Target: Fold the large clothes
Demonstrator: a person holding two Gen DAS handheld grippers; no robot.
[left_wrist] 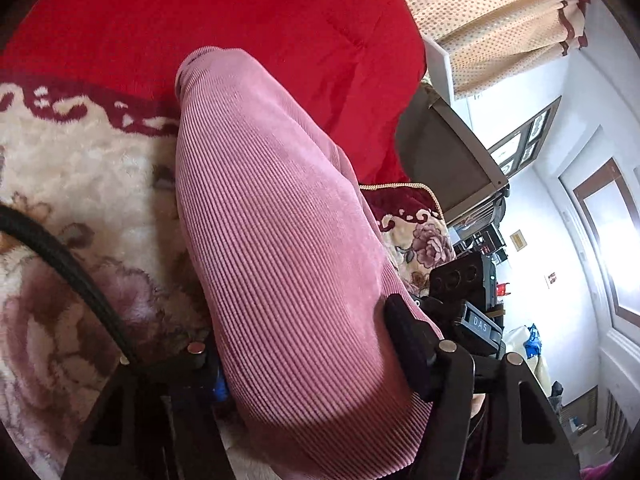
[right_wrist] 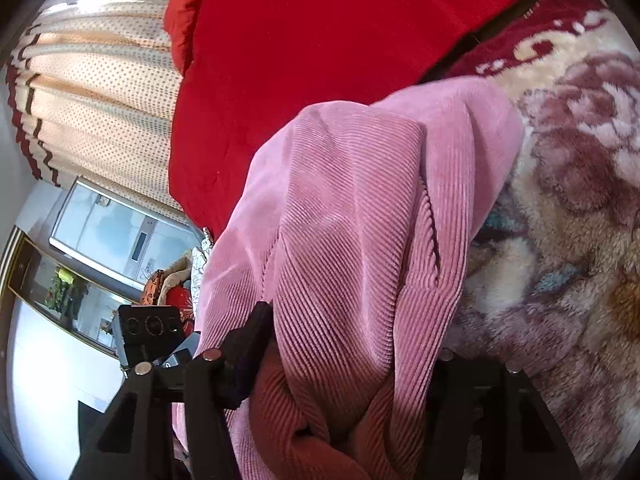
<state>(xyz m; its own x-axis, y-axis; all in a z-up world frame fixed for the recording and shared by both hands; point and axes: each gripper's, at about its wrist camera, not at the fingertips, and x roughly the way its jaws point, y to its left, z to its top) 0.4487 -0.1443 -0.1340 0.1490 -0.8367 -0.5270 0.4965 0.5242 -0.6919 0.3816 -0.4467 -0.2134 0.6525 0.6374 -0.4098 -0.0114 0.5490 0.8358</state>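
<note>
Pink corduroy garment (left_wrist: 280, 240) hangs bunched between both tools above a floral plush blanket (left_wrist: 72, 184), blocking most of each view. Left gripper (left_wrist: 304, 364) and right gripper (right_wrist: 340, 376) are each clamped on it. Red quilt (right_wrist: 320, 52) lies behind; dotted curtain (right_wrist: 100, 100) beyond.

Two wrist cameras, tilted and pressed close, both looking along pink ribbed cloth (left_wrist: 288, 240) (right_wrist: 352, 216) toward a red blanket (left_wrist: 224, 20) (right_wrist: 320, 32).
</note>
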